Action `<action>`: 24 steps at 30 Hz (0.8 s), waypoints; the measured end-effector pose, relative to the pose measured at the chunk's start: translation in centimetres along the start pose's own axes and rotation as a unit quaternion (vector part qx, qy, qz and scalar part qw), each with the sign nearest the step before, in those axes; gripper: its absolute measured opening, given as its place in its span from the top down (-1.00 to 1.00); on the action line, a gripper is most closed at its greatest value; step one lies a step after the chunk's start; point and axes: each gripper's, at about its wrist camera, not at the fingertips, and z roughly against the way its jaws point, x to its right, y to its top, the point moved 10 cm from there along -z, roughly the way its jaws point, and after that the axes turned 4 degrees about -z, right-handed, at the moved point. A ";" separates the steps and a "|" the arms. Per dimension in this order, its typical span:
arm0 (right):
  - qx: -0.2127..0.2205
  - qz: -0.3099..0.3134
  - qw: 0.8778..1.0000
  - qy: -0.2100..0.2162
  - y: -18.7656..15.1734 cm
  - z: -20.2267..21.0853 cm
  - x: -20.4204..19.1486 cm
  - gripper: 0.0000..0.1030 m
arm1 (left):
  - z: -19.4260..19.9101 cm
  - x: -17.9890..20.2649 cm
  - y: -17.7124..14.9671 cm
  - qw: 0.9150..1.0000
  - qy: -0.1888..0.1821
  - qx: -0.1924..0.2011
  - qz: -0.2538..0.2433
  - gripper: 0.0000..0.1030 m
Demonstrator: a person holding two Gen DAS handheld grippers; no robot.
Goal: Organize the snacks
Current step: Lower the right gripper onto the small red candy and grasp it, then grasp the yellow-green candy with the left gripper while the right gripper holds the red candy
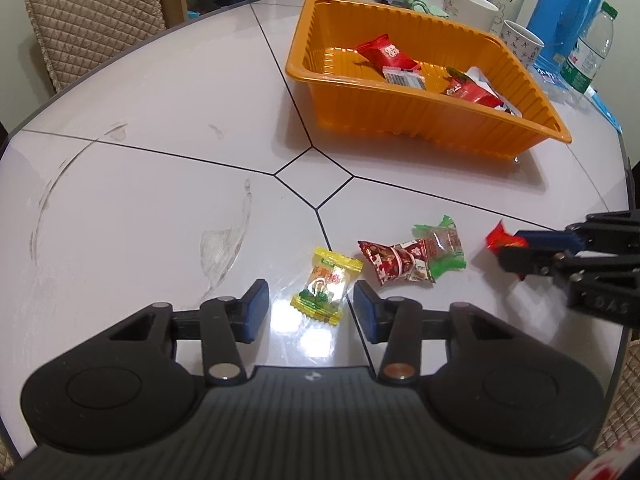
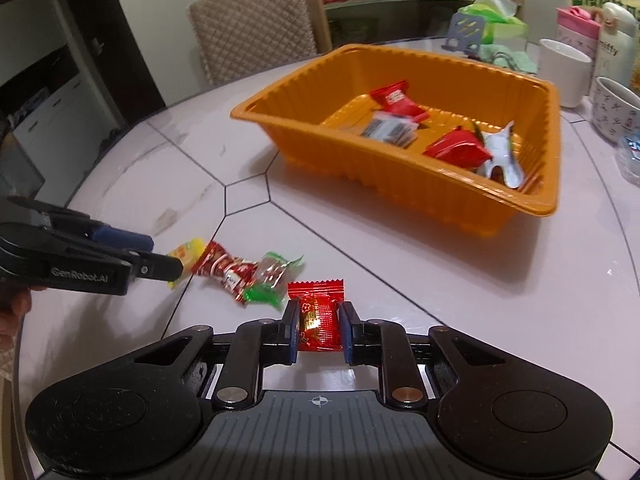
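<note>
An orange tray [image 1: 400, 120] [image 2: 360, 160] at the back of the round white table holds several wrapped snacks. A yellow candy [image 1: 325, 293] [image 2: 190, 250] lies on the table between the fingers of my left gripper [image 1: 311, 306] [image 2: 166, 255], which is open, its blue pads standing either side of the wrapper. To its right lie a dark red candy [image 1: 394, 262] [image 2: 224, 268] and a green candy [image 1: 444, 248] [image 2: 268, 280], touching each other. My right gripper [image 2: 319, 330] [image 1: 510, 248] is shut on a red candy [image 2: 320, 320] [image 1: 498, 236] low over the table.
White mugs [image 1: 476, 10] [image 2: 564, 72], flasks, a blue jug [image 1: 568, 12] and a water bottle [image 1: 592, 52] crowd the table behind and right of the tray. A quilted chair [image 1: 92, 20] [image 2: 256, 24] stands at the far edge. A hand [image 2: 16, 308] holds the left gripper.
</note>
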 end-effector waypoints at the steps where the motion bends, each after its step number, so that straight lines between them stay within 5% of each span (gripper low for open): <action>1: 0.002 -0.002 1.000 -0.002 0.1 0.2 0.1 0.59 | -0.2 0.0 0.1 1.000 0.000 -0.001 -0.002 0.18; 14: 0.027 -0.038 0.999 -0.012 1.2 2.4 1.5 0.60 | -1.3 0.6 0.6 1.000 -0.007 -0.002 -0.024 0.61; 24: 0.045 -0.047 0.998 -0.010 2.2 3.8 2.0 0.60 | 0.0 -0.4 0.7 1.000 0.001 0.013 -0.014 0.62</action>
